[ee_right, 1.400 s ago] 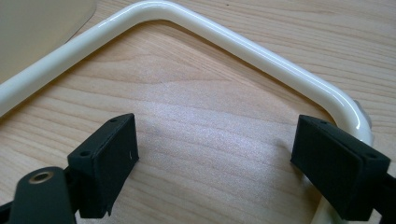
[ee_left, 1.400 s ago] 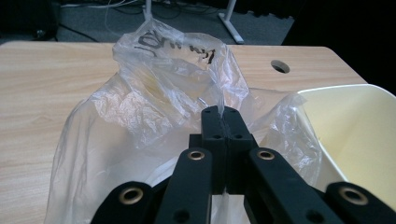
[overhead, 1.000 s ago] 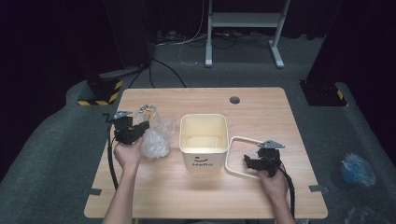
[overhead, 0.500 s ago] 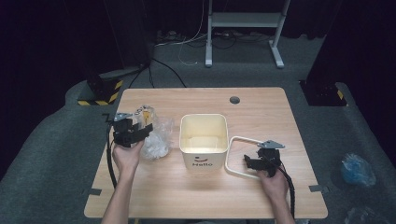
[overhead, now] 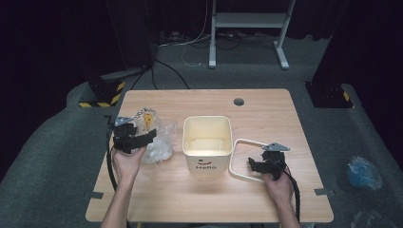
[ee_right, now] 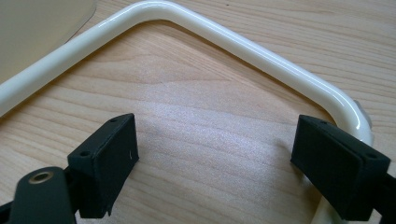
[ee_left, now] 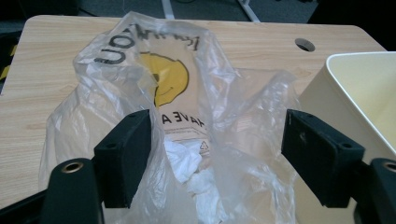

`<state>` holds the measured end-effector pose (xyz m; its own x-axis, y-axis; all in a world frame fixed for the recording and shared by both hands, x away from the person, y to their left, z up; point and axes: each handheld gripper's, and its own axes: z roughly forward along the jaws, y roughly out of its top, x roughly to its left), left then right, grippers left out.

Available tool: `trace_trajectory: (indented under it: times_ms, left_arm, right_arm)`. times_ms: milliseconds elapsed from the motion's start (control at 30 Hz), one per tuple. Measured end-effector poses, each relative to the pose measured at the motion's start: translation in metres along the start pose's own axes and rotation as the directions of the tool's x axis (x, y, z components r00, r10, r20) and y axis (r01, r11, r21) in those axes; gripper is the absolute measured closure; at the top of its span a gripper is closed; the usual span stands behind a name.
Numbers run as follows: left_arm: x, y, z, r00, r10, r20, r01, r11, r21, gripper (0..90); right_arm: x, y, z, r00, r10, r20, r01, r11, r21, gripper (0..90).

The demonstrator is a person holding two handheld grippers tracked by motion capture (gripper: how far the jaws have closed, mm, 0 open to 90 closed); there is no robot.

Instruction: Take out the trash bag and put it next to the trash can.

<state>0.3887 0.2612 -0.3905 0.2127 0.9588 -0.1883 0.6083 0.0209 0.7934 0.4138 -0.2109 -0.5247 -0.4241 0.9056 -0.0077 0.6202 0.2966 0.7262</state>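
Jaws of left gripper (ee_left: 212, 158) just opened around plastic bag (ee_left: 187, 116), seemingly loose

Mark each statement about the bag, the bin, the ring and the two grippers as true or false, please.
1. The plastic bag lies left of the cream bin. True.
2. The left gripper is shut tight on the bag. False: its jaws stand apart and have just been opening, with bag film between them.
3. The cream ring sits on top of the bin. False: it lies flat on the table beside the bin.
4. The right gripper is open. True.
5. The bag shows a yellow smiling face. True.
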Motion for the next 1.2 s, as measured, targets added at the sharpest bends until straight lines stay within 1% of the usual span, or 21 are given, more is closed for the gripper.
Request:
trace_trajectory:
  times_ms: [167,300,467,600,633,667,700,833,933,967,1033,1067,1100,1133,1167,1200]
  left_arm:
    - [0.001,-0.006,-0.005,1.0000,-0.003,0.008,0.003,1.0000,-0.003,23.6]
    - [0.003,-0.012,-0.009,0.9998,-0.015,0.014,0.015,0.9999,-0.005,22.1]
    - [0.003,-0.020,-0.014,0.9995,-0.013,0.028,0.013,0.9998,-0.013,20.1]
    - [0.003,-0.025,-0.016,0.9990,-0.020,0.039,0.021,0.9996,-0.017,18.7]
    - [0.003,-0.027,-0.017,0.9992,-0.016,0.038,0.017,0.9997,-0.020,18.7]
    - [0.001,-0.031,-0.018,0.9989,-0.022,0.043,0.023,0.9994,-0.026,17.7]
    - [0.001,-0.031,-0.018,0.9989,-0.022,0.043,0.023,0.9994,-0.026,17.2]
    - [0.000,-0.041,-0.021,0.9984,-0.016,0.055,0.018,0.9993,-0.032,15.5]
    - [0.000,-0.044,-0.021,0.9978,-0.022,0.063,0.024,0.9992,-0.031,15.0]
    - [0.000,-0.047,-0.021,0.9975,-0.025,0.067,0.027,0.9993,-0.026,15.0]
    - [-0.001,-0.048,-0.021,0.9974,-0.022,0.069,0.023,0.9994,-0.025,14.5]
    - [-0.001,-0.050,-0.021,0.9968,-0.021,0.077,0.023,0.9994,-0.028,14.5]
    - [-0.002,-0.053,-0.020,0.9953,-0.016,0.095,0.019,0.9994,-0.030,12.7]
    - [-0.002,-0.053,-0.020,0.9953,-0.016,0.095,0.019,0.9994,-0.030,11.7]
    - [-0.004,-0.057,-0.019,0.9931,-0.020,0.116,0.023,0.9994,-0.026,10.6]
    - [-0.004,-0.057,-0.019,0.9931,-0.020,0.116,0.023,0.9994,-0.026,10.0]
  right_arm:
    - [0.000,0.000,0.000,1.0000,-0.001,0.000,0.001,1.000,0.000,14.2]
    - [0.000,0.000,0.000,1.0000,-0.001,0.000,0.001,1.000,0.000,14.2]
    - [0.000,0.000,0.000,1.0000,0.000,0.000,0.000,1.000,0.000,14.2]
    - [0.000,0.000,0.000,1.0000,0.000,0.000,0.000,1.000,0.000,14.2]
    - [0.000,0.000,0.000,1.0000,-0.001,0.000,0.001,1.000,0.000,14.2]
    - [0.000,0.000,0.000,1.0000,-0.001,0.000,0.001,1.000,0.000,14.2]
    - [0.000,0.000,0.000,1.0000,-0.001,0.000,0.001,1.000,0.000,14.2]
    - [0.000,0.000,0.000,1.0000,-0.001,0.000,0.001,1.000,0.000,14.2]
    - [0.000,0.000,0.000,1.0000,-0.001,0.000,0.001,1.000,0.000,14.2]
    - [0.000,0.000,0.000,1.0000,-0.001,0.000,0.001,1.000,0.000,14.2]
    - [0.000,0.000,0.000,1.0000,-0.001,0.000,0.001,1.000,0.000,14.2]
    - [0.000,0.000,0.000,1.0000,-0.001,0.000,0.001,1.000,0.000,14.2]
    - [0.000,0.000,0.000,1.0000,-0.001,0.000,0.001,1.000,-0.001,14.2]
    - [0.000,0.000,0.000,1.0000,-0.001,0.000,0.001,1.000,-0.001,14.2]
    - [0.000,0.000,0.000,1.0000,-0.001,0.000,0.001,1.000,-0.001,14.2]
    - [0.000,0.000,0.000,1.0000,-0.001,0.000,0.001,1.000,-0.001,14.2]
